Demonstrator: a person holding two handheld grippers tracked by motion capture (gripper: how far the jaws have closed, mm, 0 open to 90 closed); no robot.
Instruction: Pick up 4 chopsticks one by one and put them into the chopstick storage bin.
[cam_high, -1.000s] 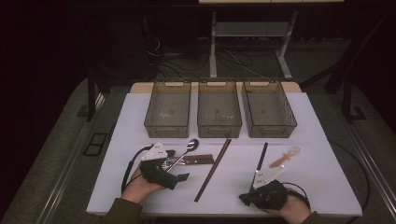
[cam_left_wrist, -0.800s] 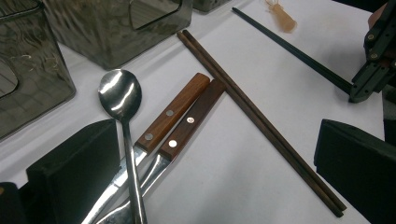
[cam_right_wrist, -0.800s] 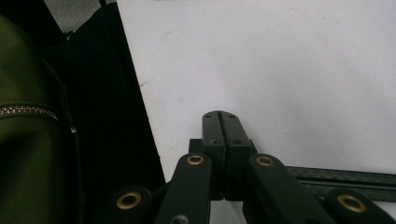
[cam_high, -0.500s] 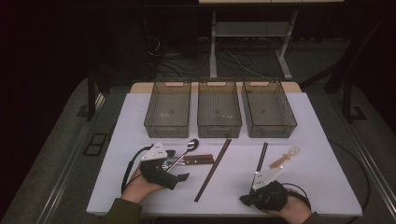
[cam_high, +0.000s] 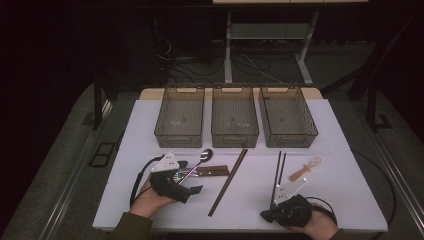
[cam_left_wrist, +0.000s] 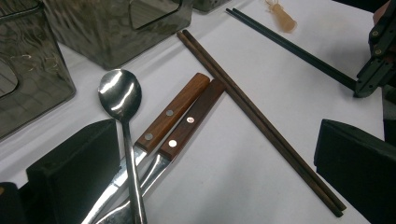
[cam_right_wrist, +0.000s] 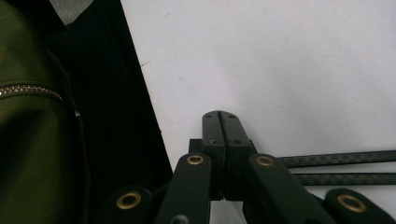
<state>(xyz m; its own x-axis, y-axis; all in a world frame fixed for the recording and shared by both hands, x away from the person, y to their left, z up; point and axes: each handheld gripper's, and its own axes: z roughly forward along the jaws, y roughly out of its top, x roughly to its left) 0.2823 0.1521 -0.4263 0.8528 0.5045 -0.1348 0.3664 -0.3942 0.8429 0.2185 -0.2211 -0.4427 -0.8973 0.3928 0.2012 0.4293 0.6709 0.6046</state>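
the left claw (cam_left_wrist: 205, 172) stands wide open on the white surface (cam_high: 345, 200), its jaws on either side of the metal spoon (cam_left_wrist: 122, 121) and two wooden-handled utensils (cam_left_wrist: 180, 116). the right claw (cam_right_wrist: 220, 122) is closed on nothing, beside the black chopsticks (cam_right_wrist: 336, 168).

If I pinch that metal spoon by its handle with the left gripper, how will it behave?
The spoon looks polished, so probably slippery. Its thin handle crosses two knife blades, so it may rock or slide. It looks rigid; the bowl end will likely dip. Left gripper stands open.
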